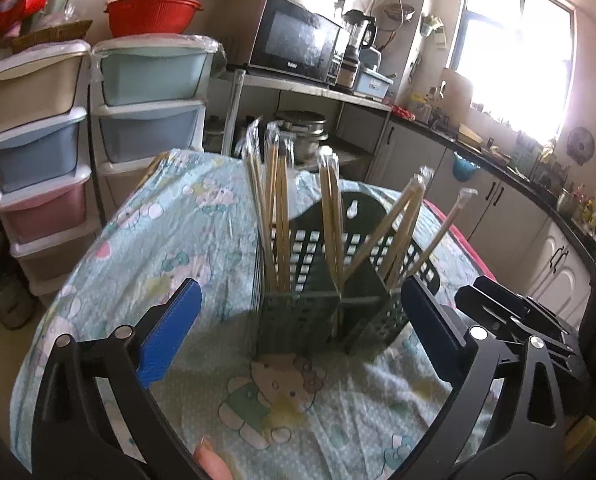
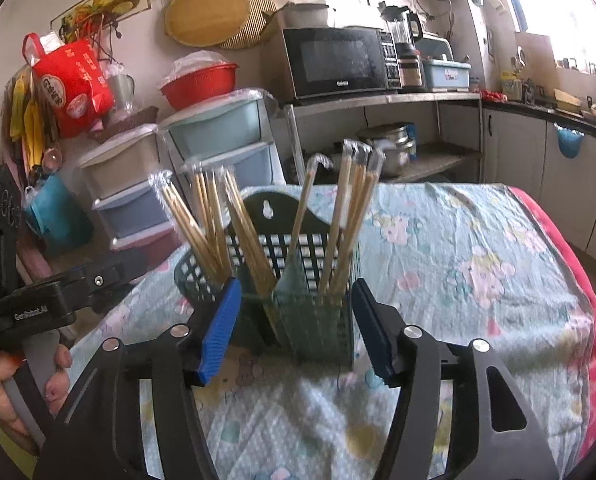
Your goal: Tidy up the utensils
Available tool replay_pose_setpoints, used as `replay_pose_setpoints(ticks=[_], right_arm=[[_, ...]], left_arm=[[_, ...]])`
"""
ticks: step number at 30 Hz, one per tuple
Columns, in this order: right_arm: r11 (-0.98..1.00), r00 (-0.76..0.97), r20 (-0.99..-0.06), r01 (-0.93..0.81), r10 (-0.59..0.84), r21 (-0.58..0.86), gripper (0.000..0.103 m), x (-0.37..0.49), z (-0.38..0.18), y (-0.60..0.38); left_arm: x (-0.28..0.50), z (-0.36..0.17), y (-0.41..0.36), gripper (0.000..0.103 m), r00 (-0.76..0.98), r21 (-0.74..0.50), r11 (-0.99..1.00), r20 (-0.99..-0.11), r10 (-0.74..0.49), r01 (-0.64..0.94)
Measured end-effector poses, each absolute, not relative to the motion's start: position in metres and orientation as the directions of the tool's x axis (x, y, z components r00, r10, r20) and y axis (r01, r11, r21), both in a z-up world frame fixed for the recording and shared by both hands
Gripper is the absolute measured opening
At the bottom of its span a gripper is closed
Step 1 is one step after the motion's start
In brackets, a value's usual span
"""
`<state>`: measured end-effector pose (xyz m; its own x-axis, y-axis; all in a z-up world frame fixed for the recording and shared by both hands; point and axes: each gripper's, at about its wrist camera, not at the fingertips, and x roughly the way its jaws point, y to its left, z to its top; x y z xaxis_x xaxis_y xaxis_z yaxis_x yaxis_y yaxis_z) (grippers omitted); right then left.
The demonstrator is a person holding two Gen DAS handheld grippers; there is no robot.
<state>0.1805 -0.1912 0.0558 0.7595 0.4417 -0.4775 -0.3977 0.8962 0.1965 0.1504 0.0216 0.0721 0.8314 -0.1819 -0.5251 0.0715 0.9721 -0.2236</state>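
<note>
Left wrist view, left to right. The stacked plastic drawer units (image 1: pixel 33 152) occupy the 9 to 10 o'clock sector. The left gripper (image 1: pixel 302 320) stands with its jaws spread wide; its blue pads (image 1: pixel 169 332) sit at 7 o'clock and 5 o'clock, and nothing is pressed between them. The green utensil caddy (image 1: pixel 298 320) stands upright at the centre of the frame on the table, which is covered by a light cartoon-print cloth (image 1: pixel 169 248). The caddy lies in line with the gap between the pads, apart from both. Wrapped wooden chopsticks (image 1: pixel 275 208) stand in its compartments, some upright, others leaning toward 2 o'clock. The microwave (image 1: pixel 298 44) sits on a shelf at 12 o'clock. Part of the right gripper (image 1: pixel 514 320) shows at 4 o'clock.

Right wrist view, left to right. A hand (image 2: pixel 1 396) holds the left gripper's handle at 8 o'clock. The right gripper (image 2: pixel 298 328) has its jaws parted, with no object clamped; the ribbed blue pads (image 2: pixel 217 332) flank the near corner of the utensil caddy (image 2: pixel 318 328), and contact cannot be confirmed. Chopsticks (image 2: pixel 354 216) fan out above the caddy toward 11 and 1 o'clock
</note>
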Motion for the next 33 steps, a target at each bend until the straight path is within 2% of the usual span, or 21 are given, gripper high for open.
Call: replay_pose_setpoints(ticks=[9, 21, 25, 33], right_arm=[[0.901, 0.741, -0.516, -0.39, 0.43, 0.19, 0.072, 0.158, 0.04, -0.195], [0.913, 0.729, -0.554, -0.362, 0.403, 0.188, 0.079, 0.138, 0.009, -0.2], [0.925, 0.746, -0.551, -0.341, 0.374, 0.166, 0.086, 0.132, 0.003, -0.203], [0.94, 0.795, -0.503, -0.31, 0.338, 0.141, 0.091, 0.12, -0.002, -0.208]], left_arm=[[0.136, 0.05, 0.018, 0.092, 0.813, -0.235, 0.969, -0.547, -0.201, 0.081], [0.117, 0.027, 0.003, 0.092, 0.816, -0.22, 0.965, -0.526, -0.24, 0.142], [0.112, 0.019, 0.003, 0.092, 0.815, -0.227, 0.963, -0.524, -0.246, 0.145], [0.105, 0.011, 0.002, 0.092, 0.83, -0.219, 0.965, -0.505, -0.236, 0.142]])
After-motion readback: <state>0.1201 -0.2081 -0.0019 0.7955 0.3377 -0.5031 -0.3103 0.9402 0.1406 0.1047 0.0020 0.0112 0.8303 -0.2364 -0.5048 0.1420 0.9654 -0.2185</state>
